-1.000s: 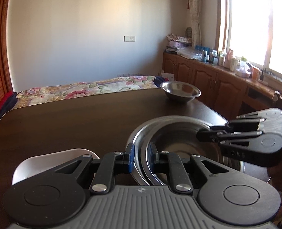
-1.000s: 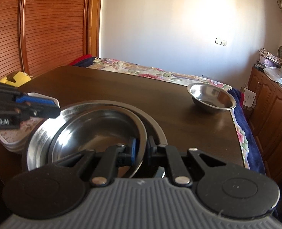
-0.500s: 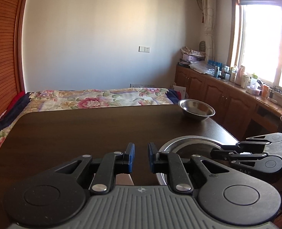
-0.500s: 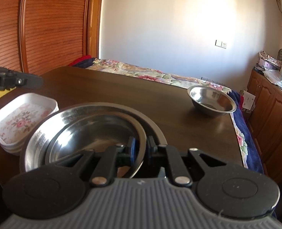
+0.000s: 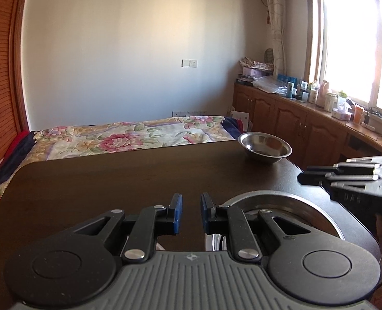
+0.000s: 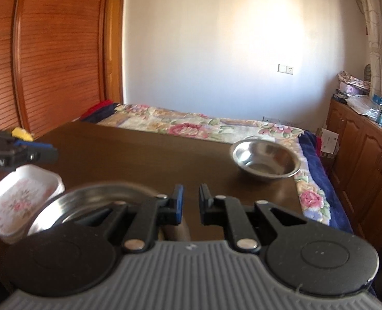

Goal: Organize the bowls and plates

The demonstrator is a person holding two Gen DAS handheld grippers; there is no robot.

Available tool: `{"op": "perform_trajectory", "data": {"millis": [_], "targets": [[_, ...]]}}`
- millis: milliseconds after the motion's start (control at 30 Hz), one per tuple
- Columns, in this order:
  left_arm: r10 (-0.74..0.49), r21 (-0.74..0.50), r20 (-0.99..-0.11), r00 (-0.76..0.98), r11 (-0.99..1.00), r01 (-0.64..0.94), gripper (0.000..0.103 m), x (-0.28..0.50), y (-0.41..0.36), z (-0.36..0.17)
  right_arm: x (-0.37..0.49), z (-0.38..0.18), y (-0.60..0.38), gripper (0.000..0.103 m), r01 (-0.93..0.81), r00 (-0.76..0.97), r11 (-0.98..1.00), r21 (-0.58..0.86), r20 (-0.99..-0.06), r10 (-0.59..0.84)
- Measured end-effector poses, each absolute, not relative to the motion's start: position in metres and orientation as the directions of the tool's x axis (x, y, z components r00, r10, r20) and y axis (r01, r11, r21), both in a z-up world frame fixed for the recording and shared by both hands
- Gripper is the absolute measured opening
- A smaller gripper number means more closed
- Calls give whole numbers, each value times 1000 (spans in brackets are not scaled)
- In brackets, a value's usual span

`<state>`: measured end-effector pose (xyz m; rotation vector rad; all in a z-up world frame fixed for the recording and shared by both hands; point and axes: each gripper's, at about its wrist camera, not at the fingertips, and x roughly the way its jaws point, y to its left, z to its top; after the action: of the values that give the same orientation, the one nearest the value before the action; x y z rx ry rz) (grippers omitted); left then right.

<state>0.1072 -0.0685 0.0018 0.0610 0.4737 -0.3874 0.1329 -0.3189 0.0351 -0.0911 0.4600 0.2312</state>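
A small steel bowl (image 5: 264, 147) (image 6: 265, 162) stands alone near the table's far right edge. Close to me, a steel bowl nested in a wide steel plate (image 5: 281, 205) (image 6: 95, 196) rests on the dark table, partly hidden behind both gripper bodies. A white floral dish (image 6: 23, 201) sits left of that stack. My left gripper (image 5: 191, 213) hovers left of the stack, open by a narrow gap with nothing in it. My right gripper (image 6: 191, 201) hovers over the stack's right rim, also narrowly open and holding nothing. Each gripper shows in the other's view: right gripper (image 5: 304, 178), left gripper (image 6: 46, 152).
The dark wooden table (image 5: 113, 180) stretches away to a bed with a floral cover (image 5: 129, 137). Wooden cabinets with bottles on top (image 5: 307, 103) run along the right wall under a window. A slatted wooden wardrobe (image 6: 48, 64) stands at the left.
Both grippers have risen and tilted up, away from the steel stack. The white dish has dropped out of the left wrist view. The stack and the small bowl stay put.
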Motion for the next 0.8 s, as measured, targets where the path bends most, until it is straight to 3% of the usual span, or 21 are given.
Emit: {"op": "perform_trajectory", "data": {"millis": [233, 500, 533, 600, 800], "targets": [[-352, 10, -461, 815, 916, 401, 19, 134, -91, 11, 159, 49, -343, 14, -217, 888, 975, -37, -424, 181], [-358, 47, -473, 805, 902, 429, 33, 167, -115, 16, 184, 50, -364, 17, -194, 899, 980, -35, -407, 163], [-360, 49, -476, 802, 900, 433, 34, 172, -117, 16, 186, 49, -366, 20, -191, 899, 981, -34, -407, 161], [-363, 56, -482, 797, 895, 442, 36, 180, -123, 17, 192, 46, -370, 50, -185, 900, 982, -30, -406, 157], [-390, 62, -490, 780, 877, 477, 52, 205, -142, 20, 211, 34, -383, 52, -170, 898, 985, -18, -416, 147]]}}
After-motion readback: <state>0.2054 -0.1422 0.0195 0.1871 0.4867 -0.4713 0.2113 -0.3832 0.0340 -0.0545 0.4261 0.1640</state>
